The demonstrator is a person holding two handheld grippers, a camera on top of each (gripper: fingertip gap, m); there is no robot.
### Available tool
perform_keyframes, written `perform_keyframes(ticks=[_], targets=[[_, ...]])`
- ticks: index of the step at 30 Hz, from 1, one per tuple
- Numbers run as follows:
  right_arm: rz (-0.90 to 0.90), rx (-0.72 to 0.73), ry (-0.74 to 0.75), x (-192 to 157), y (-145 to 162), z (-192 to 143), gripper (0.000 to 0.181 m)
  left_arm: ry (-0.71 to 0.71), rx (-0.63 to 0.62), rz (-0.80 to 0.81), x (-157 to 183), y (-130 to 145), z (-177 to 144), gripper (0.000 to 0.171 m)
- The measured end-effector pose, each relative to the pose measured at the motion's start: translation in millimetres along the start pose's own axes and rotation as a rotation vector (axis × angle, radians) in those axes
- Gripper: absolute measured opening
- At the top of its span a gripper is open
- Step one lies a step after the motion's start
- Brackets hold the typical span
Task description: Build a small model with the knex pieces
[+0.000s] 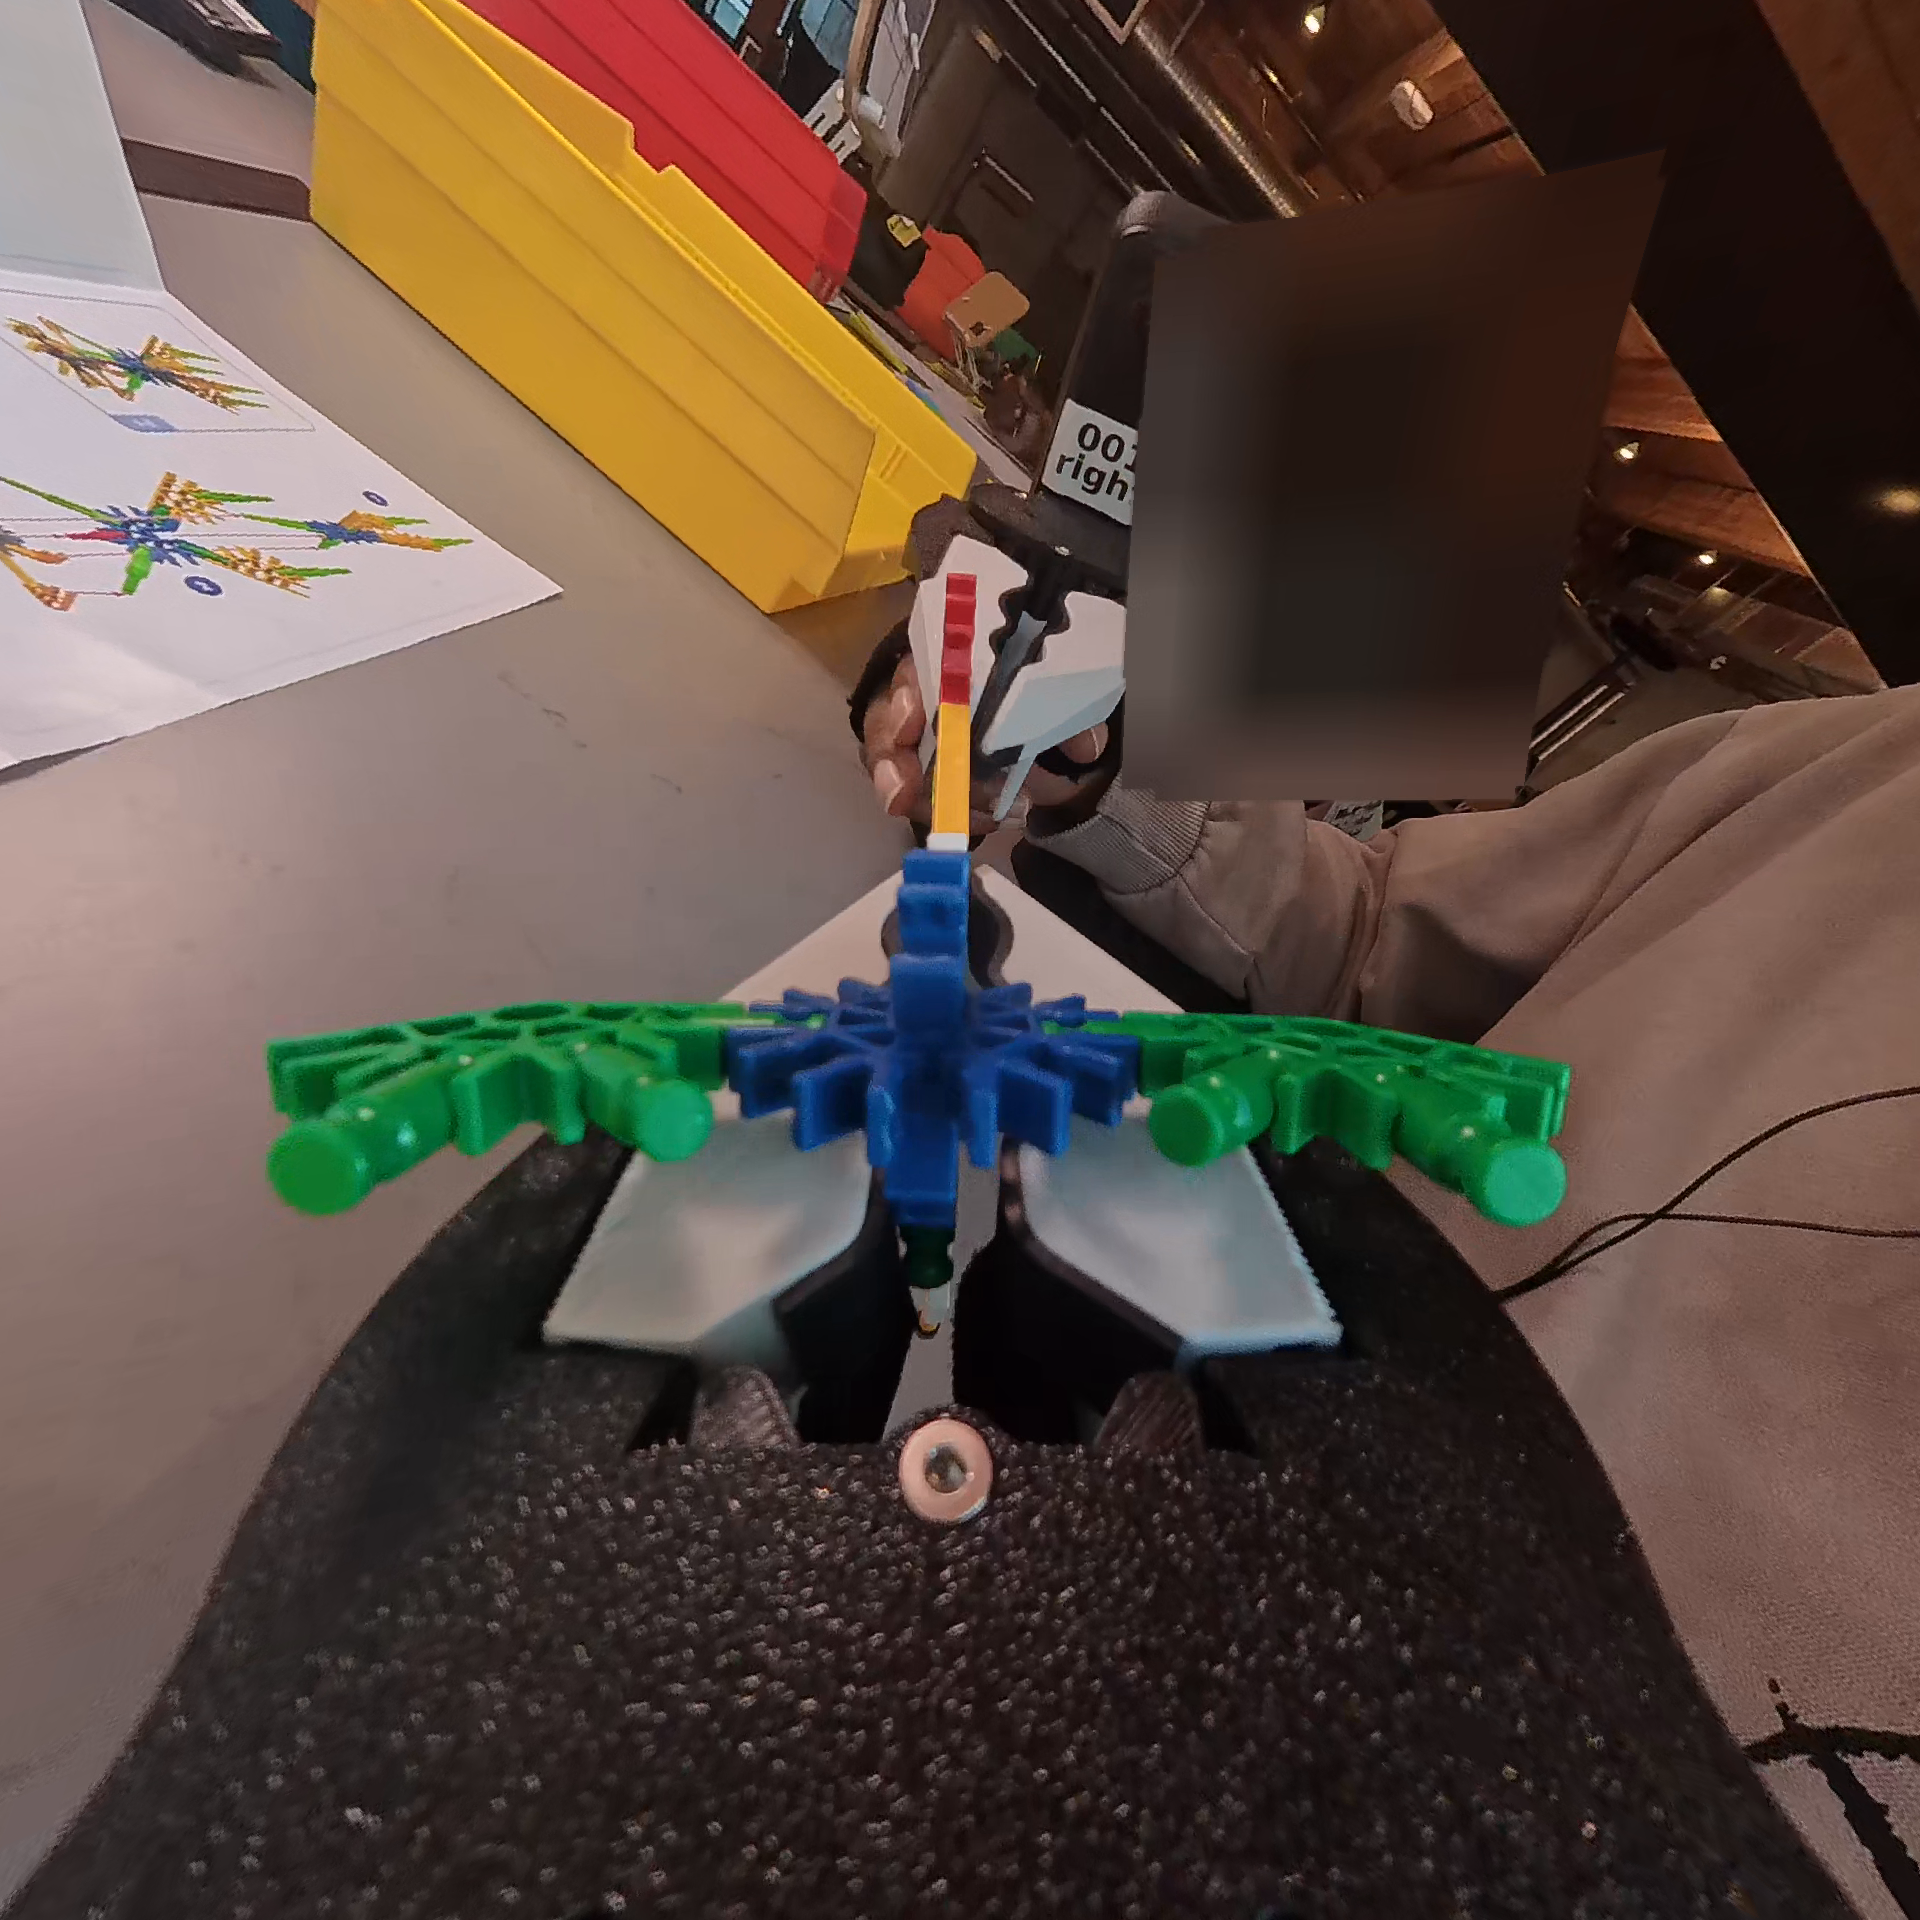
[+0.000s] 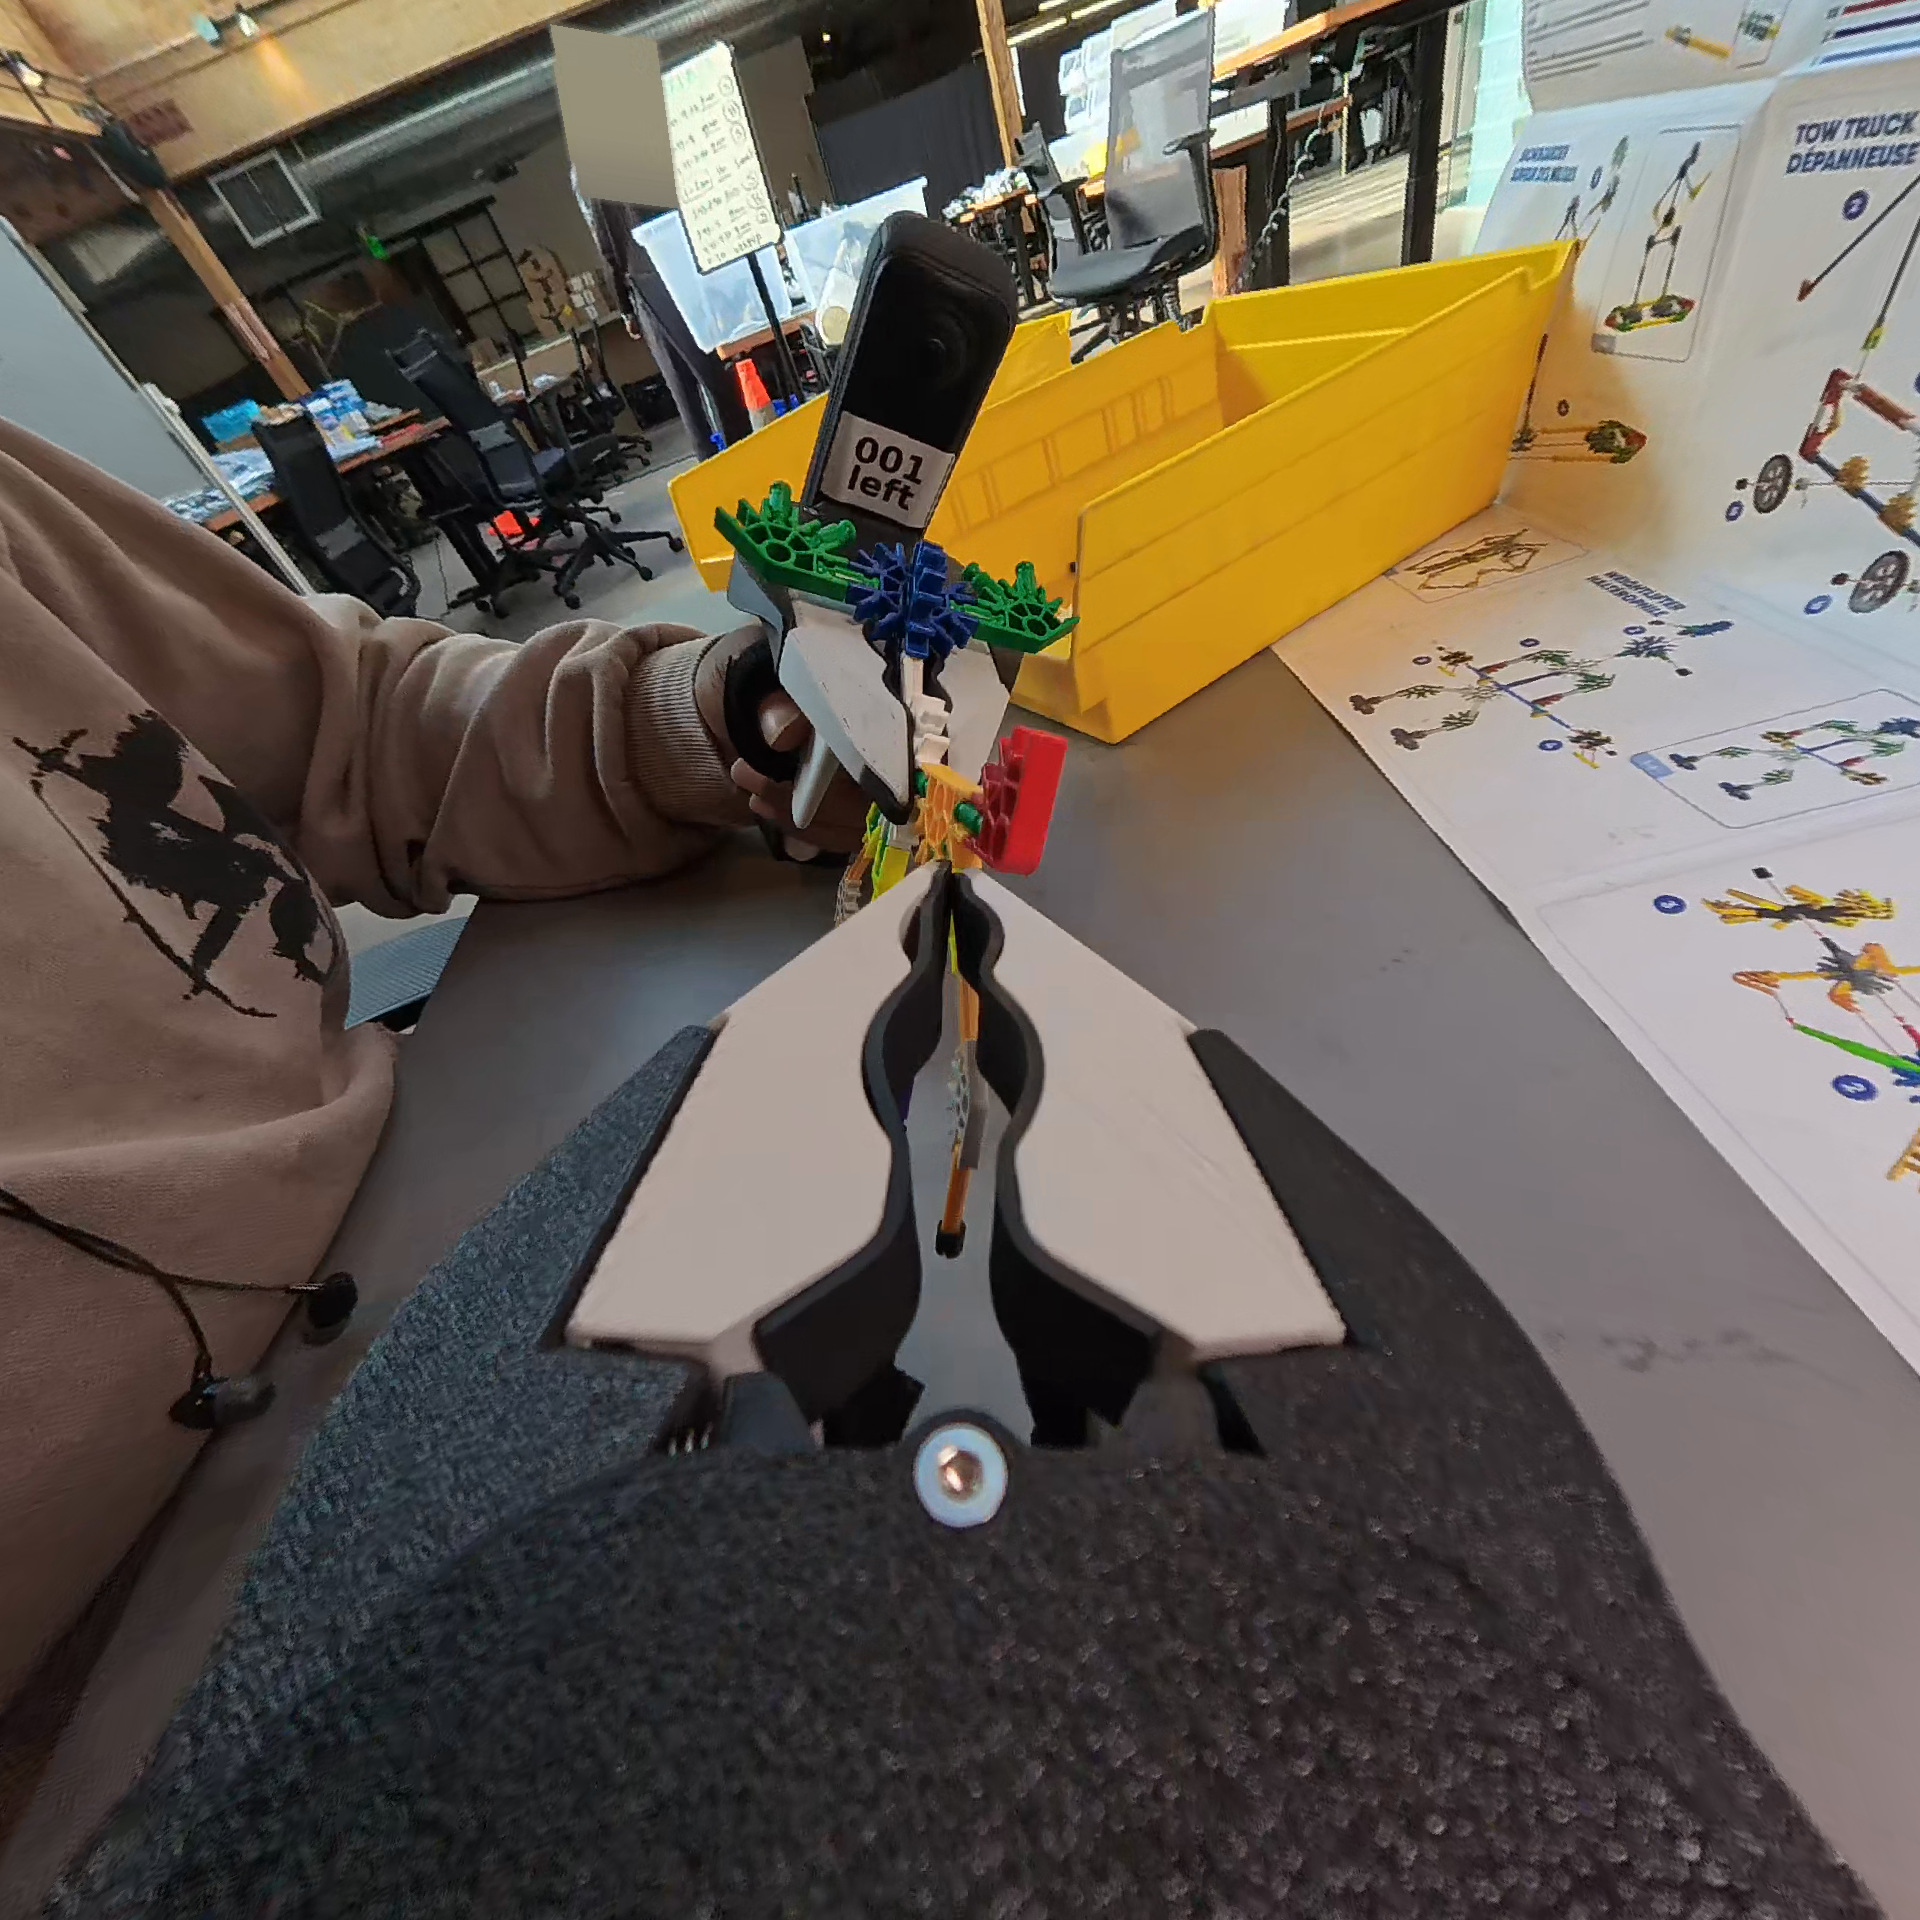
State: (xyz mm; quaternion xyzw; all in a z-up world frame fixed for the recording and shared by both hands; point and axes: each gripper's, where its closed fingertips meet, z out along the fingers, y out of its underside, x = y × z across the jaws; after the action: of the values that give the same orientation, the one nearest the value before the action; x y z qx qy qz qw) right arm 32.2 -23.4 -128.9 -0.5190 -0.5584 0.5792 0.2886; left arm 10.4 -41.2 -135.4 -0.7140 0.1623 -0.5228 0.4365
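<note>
Counter [image 1: 436, 883]: smooth grey top, matte, faintly scuffed. Left tongs [image 1: 940, 1039] closed on the plastic rod-and-connector toy assembly [image 1: 920, 1060], gripping its white rod; blue snowflake connector [image 1: 914, 1070] sits above the fingers with a green fan-shaped connector on either side. Right tongs [image 2: 948, 894] closed on the same assembly from the opposite end, pinching a thin orange rod [image 2: 961, 1174]; red connector [image 2: 1023, 795] just beyond the right tips. Assembly is held in the air above the counter between the two tongs. Yellow plastic bin [image 2: 1195, 540] beyond the left tongs; printed white instruction sheets [image 2: 1621, 748] lie flat to the right of the right tongs. Room behind: open workshop, black office chairs, desks, wooden ceiling.
</note>
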Motion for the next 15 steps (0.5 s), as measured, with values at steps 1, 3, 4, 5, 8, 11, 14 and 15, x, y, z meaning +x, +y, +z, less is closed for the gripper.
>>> perform_keyframes(ticks=[1,3,4,5,8,11,14,15], targets=[[0.003,0.009,-0.007,-1.3,-2.3,-0.8,0.000,0.009,0.008,-0.003,1.1,-1.5,-0.3,0.005],[0.016,0.036,-0.016,-2.9,-6.5,-1.1,0.000,0.019,0.028,0.005,3.2,-4.0,0.0,0.005],[0.022,0.050,-0.025,-4.6,-8.5,-0.8,0.000,0.023,0.036,0.013,4.5,-4.7,0.8,0.005],[0.027,0.060,-0.040,-7.1,-9.6,0.1,0.000,0.034,0.043,0.020,7.3,-5.3,2.2,0.007],[0.041,0.072,-0.081,-15.4,-10.1,5.3,0.000,0.056,0.059,0.033,14.5,-5.5,6.7,0.018],[0.060,0.060,-0.125,-22.4,-5.8,10.8,0.000,0.050,0.066,0.032,14.9,-5.6,7.5,0.015],[0.071,0.030,-0.101,-16.8,-1.3,9.7,0.000,0.011,0.041,0.020,6.1,-4.0,4.4,0.005],[0.078,0.026,-0.095,-14.3,-1.3,7.3,0.006,0.003,0.045,0.018,3.9,-5.5,2.4,0.005]])
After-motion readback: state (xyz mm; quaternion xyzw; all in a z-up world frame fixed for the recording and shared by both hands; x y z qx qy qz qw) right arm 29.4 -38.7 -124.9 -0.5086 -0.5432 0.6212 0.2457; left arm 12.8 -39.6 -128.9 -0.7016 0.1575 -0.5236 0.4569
